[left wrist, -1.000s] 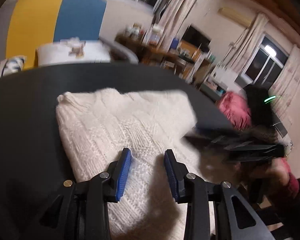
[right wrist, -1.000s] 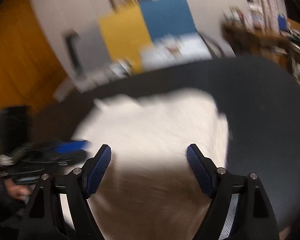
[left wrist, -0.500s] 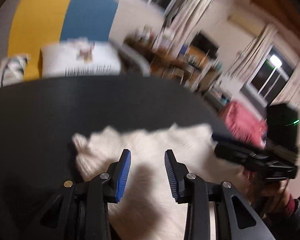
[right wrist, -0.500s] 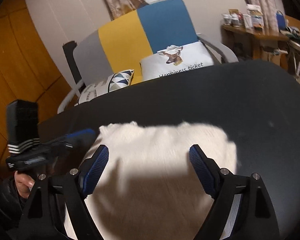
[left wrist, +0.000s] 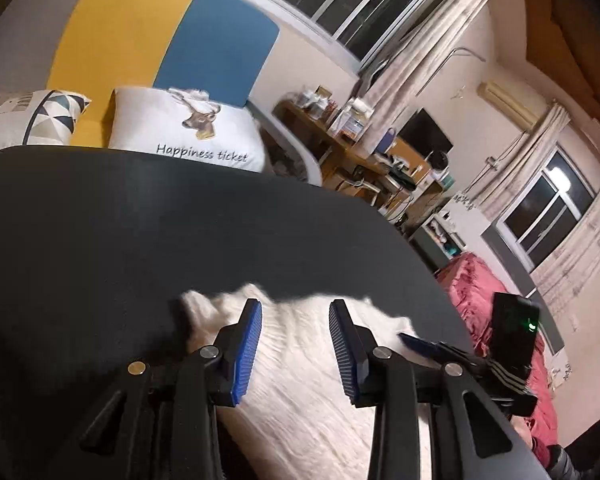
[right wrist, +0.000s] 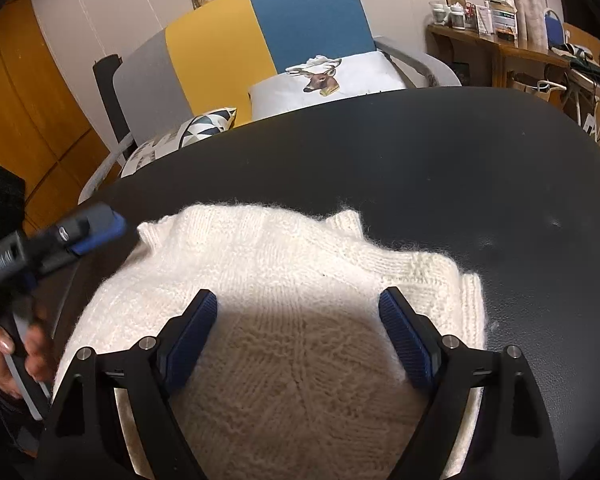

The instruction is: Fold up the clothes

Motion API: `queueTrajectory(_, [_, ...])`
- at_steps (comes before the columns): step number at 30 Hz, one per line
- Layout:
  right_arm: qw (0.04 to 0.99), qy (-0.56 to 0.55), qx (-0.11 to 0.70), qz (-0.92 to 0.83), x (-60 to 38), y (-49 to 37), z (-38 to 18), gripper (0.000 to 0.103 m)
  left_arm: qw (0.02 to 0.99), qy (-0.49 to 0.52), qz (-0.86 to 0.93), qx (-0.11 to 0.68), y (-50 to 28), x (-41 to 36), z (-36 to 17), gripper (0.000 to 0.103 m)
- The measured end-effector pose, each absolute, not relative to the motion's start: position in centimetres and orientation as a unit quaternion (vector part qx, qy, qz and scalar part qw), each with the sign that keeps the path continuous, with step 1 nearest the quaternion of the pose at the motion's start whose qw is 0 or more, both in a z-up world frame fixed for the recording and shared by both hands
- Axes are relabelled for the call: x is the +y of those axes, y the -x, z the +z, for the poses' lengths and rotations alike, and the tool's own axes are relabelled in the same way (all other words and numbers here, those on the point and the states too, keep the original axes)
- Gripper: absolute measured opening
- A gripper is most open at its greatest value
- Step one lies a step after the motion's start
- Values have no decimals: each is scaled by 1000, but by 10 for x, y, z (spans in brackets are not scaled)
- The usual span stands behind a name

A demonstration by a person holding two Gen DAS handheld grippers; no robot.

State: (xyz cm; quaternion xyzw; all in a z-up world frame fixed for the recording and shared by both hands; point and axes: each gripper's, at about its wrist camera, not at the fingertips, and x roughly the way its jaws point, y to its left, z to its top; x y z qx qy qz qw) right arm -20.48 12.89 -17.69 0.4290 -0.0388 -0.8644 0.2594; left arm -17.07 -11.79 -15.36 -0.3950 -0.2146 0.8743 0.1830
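Note:
A white knitted sweater (right wrist: 284,264) lies folded on the black table (right wrist: 440,160). It also shows in the left wrist view (left wrist: 300,380), blurred. My right gripper (right wrist: 298,312) is open and empty, held above the sweater's near part. My left gripper (left wrist: 296,320) is open and empty above the sweater's left side. The left gripper also shows in the right wrist view (right wrist: 96,228), at the sweater's far left corner. The right gripper appears in the left wrist view (left wrist: 424,346) at the sweater's right edge.
A sofa chair with yellow and blue back (right wrist: 284,20) stands behind the table, holding a deer pillow (right wrist: 324,80) and a patterned pillow (right wrist: 172,140). A wooden desk with clutter (right wrist: 512,44) is at the right. A red cover (left wrist: 484,292) lies beyond the table's right edge.
Both grippers have pulled back toward me and tilted up. The sweater now fills less of the left wrist view. The left gripper has shifted toward the sweater's left corner.

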Motion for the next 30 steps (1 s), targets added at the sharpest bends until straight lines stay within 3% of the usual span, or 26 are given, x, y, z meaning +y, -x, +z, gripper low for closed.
queueTrajectory(7, [263, -427, -52, -864, 132, 207, -179, 86, 140, 469, 853, -180, 202, -117, -178, 38])
queueTrajectory(12, [267, -424, -57, -864, 134, 207, -178, 86, 138, 398, 888, -186, 160, -117, -143, 34])
queueTrajectory(15, [270, -422, -63, -863, 135, 207, -177, 86, 184, 354, 896, -197, 118, -101, -119, 35])
queueTrajectory(21, [283, -434, -67, -853, 137, 213, -175, 87, 184, 401, 889, -120, 88, -52, -152, 35])
queueTrajectory(26, [334, -431, -143, -826, 178, 198, -143, 87, 170, 401, 895, -94, 76, -49, -127, 35])
queueTrajectory(30, [369, -391, -153, -829, 221, 143, -113, 87, 193, 367, 906, -82, 43, -37, -109, 35])
